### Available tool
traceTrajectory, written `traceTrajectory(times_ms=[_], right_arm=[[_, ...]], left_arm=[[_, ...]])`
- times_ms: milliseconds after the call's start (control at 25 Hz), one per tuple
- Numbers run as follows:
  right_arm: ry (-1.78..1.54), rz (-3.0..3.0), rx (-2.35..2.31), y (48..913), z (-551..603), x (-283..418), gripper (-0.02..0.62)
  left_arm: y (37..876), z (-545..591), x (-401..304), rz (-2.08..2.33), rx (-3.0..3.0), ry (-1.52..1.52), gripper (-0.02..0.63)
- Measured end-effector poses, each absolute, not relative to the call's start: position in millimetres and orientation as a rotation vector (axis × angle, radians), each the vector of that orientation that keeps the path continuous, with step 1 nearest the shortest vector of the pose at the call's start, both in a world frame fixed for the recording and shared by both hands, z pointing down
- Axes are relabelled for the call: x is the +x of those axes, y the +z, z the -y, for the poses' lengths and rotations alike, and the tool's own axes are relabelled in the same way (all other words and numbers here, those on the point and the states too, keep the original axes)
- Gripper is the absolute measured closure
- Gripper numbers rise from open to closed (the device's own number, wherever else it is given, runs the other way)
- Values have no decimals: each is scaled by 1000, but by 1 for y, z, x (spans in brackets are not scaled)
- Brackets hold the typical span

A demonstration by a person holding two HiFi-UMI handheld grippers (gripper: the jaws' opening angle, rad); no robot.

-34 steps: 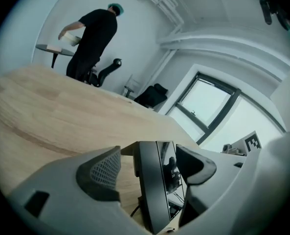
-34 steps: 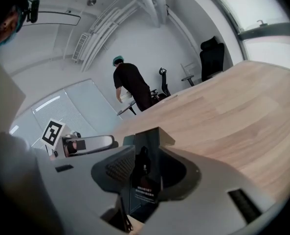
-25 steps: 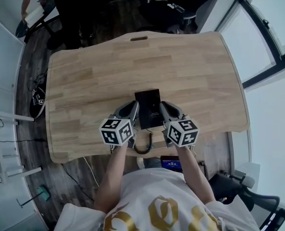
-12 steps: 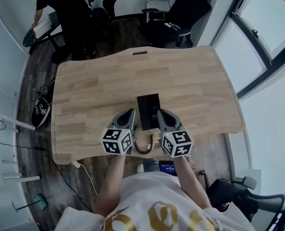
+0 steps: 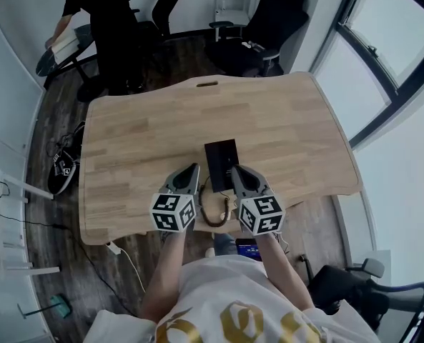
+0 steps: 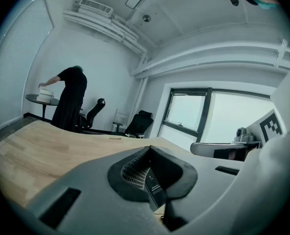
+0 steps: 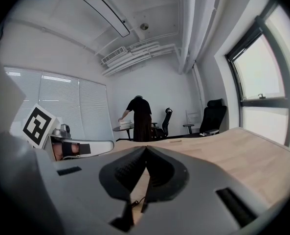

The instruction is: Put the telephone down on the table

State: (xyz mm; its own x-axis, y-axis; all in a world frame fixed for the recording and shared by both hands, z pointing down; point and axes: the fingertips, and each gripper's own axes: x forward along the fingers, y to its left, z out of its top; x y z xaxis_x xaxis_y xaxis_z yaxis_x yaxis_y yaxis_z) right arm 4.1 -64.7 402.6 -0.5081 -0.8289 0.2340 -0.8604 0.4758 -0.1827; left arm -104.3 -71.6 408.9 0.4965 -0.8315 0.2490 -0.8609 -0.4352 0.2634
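The black telephone (image 5: 222, 163) lies flat on the wooden table (image 5: 140, 141), near its front edge. Its coiled cord (image 5: 216, 211) loops toward me over that edge. My left gripper (image 5: 192, 168) hovers just left of the phone's near end, jaws shut and empty. My right gripper (image 5: 237, 170) hovers just right of it, also shut and empty. In the left gripper view the shut left gripper (image 6: 149, 149) shows a slice of the phone (image 6: 156, 192) below the jaw tips. In the right gripper view the shut right gripper (image 7: 145, 148) shows the cord (image 7: 134, 203) below.
A person in black (image 5: 110, 20) stands at a small round table (image 5: 54, 52) beyond the far left corner. Office chairs (image 5: 269, 27) stand behind the table. Windows (image 5: 390, 41) run along the right. Cables (image 5: 61, 159) lie on the floor at left.
Both grippers have risen and drawn back a little toward me, away from the phone's sides. The phone has stayed flat on the table.
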Motion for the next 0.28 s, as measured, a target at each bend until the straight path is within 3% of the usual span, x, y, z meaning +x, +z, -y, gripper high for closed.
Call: traceTrajectory(times_ms=[280], right_arm=[[411,2592,1512,395,63,7,584]], left_arm=[[397,69,-103,1388,2414,93,597]])
